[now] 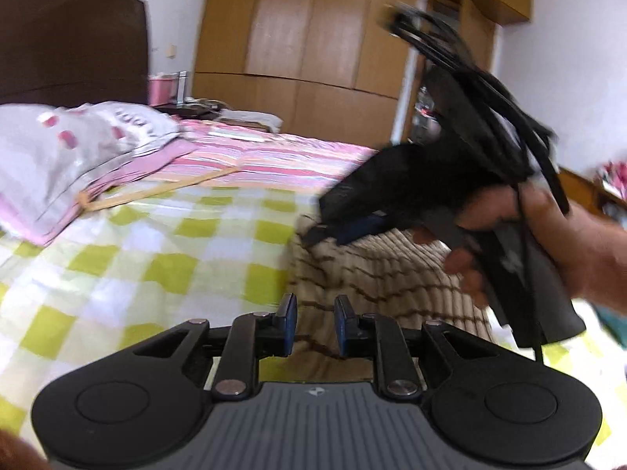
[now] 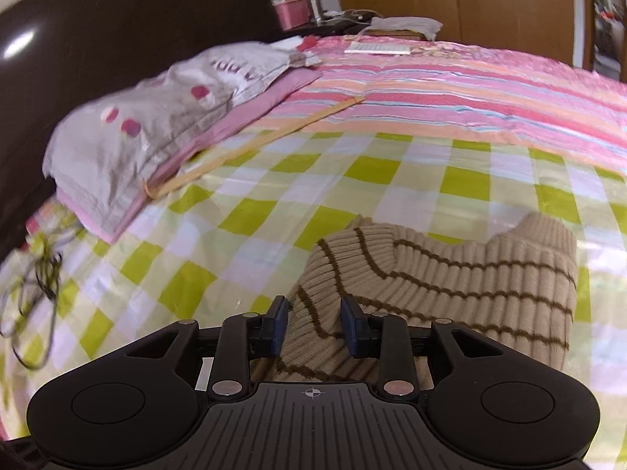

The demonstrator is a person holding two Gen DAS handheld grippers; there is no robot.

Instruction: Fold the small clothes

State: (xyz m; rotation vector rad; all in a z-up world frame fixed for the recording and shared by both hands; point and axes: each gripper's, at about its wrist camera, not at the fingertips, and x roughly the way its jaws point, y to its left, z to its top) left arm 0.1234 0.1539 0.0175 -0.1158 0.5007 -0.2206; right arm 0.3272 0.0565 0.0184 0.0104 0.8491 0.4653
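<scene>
A beige ribbed sweater with thin brown stripes (image 2: 450, 282) lies on the green-and-white checked bedspread (image 2: 274, 203). My right gripper (image 2: 314, 325) hovers over its near left part. Its jaws stand apart, with knit showing in the gap and neither pad pressing on it. In the left wrist view the same sweater (image 1: 372, 270) lies just beyond my left gripper (image 1: 316, 323), whose jaws are slightly parted with nothing pinched. There the right gripper (image 1: 313, 235), blurred and held by a hand (image 1: 588, 250), points down at the sweater's far edge.
A grey pillow with pink spots (image 2: 156, 129) lies at the left by the dark headboard (image 2: 117, 19). Beside it lies a long wooden stick (image 2: 254, 145). A pink striped sheet (image 2: 470, 90) covers the far half of the bed. Thin cables (image 2: 35, 274) trail at the left edge. Behind stands a wooden wardrobe (image 1: 294, 31).
</scene>
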